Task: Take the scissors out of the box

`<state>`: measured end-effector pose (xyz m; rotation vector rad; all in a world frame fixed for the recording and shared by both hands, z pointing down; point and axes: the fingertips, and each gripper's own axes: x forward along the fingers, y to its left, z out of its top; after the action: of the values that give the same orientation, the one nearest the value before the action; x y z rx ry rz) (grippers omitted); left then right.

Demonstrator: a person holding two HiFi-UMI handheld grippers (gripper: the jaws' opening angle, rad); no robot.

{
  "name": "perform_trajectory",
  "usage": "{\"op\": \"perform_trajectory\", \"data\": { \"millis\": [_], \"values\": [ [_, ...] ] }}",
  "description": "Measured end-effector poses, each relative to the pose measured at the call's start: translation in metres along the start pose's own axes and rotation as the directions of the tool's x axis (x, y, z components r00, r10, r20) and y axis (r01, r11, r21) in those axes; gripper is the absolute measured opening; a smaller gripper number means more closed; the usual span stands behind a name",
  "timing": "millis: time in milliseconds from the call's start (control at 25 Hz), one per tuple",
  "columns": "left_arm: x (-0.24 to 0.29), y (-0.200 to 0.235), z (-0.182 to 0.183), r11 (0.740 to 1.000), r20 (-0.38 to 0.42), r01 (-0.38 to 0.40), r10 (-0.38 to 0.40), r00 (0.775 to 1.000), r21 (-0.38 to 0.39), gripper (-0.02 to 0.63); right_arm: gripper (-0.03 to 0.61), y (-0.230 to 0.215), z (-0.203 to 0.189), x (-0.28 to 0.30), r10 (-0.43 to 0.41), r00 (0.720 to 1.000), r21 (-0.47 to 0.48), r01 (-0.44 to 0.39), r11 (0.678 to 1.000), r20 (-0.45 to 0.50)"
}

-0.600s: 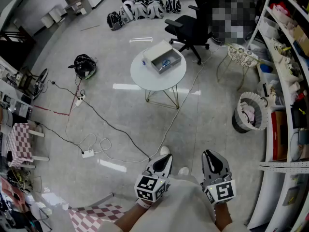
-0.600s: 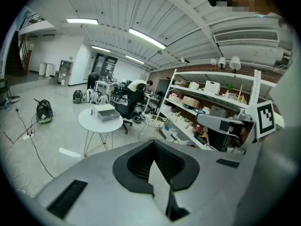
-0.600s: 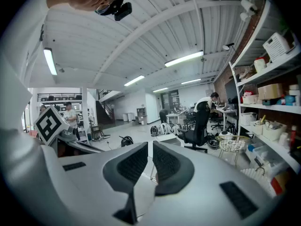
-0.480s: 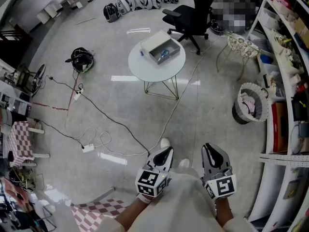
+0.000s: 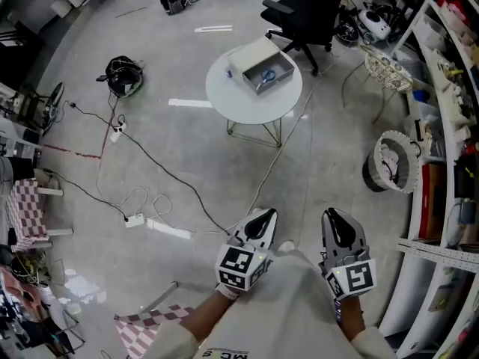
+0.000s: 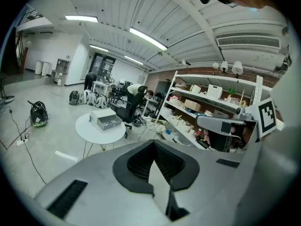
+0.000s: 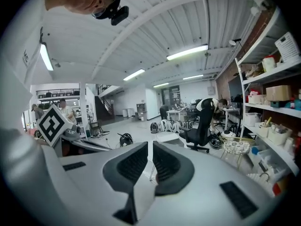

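A white open box (image 5: 262, 67) stands on a round white table (image 5: 239, 103) far ahead on the floor. The scissors (image 5: 267, 75) lie inside it, showing blue handles. Both grippers are held close to the person's body, far from the table. My left gripper (image 5: 260, 219) is shut and empty, its pads meeting. My right gripper (image 5: 334, 218) is also shut, with only a thin slit between its pads and nothing in it. In the left gripper view the table (image 6: 91, 131) and box (image 6: 106, 121) are small and distant. The scissors are too small to make out there.
A black office chair (image 5: 303, 13) stands just behind the table. A wire stool (image 5: 389, 69) and a waste bin (image 5: 389, 170) are at the right, before the shelves (image 5: 449, 88). Cables (image 5: 150, 170) and a power strip (image 5: 135, 219) cross the floor at left, near a helmet (image 5: 123, 77).
The head view has shifted: the table and box now sit a little higher and further right in the picture. Both grippers stay shut and empty in front of the body.
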<state>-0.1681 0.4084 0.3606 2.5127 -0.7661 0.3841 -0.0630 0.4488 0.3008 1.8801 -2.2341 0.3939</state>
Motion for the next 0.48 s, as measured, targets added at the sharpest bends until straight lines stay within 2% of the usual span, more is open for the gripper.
{"op": "perform_trajectory", "data": {
  "millis": [200,360,480],
  "values": [
    [0.005,0.042,0.041,1.0,0.054,0.004,-0.006,0.999,0.021,0.011,0.074,0.007,0.032,0.05,-0.01,0.999,-0.035,0.012,0.999,0.049],
    [0.008,0.068,0.049,0.999,0.054,0.003,-0.004,0.999,0.033,0.011,0.074,0.014,0.041,0.084,0.005,0.999,-0.044,-0.003,0.999,0.051],
    [0.012,0.086,0.052,1.0,0.048,-0.015,0.015,0.999,0.005,0.011,0.074,0.019,0.047,0.106,0.031,0.999,-0.053,-0.029,0.998,0.041]
  ]
}}
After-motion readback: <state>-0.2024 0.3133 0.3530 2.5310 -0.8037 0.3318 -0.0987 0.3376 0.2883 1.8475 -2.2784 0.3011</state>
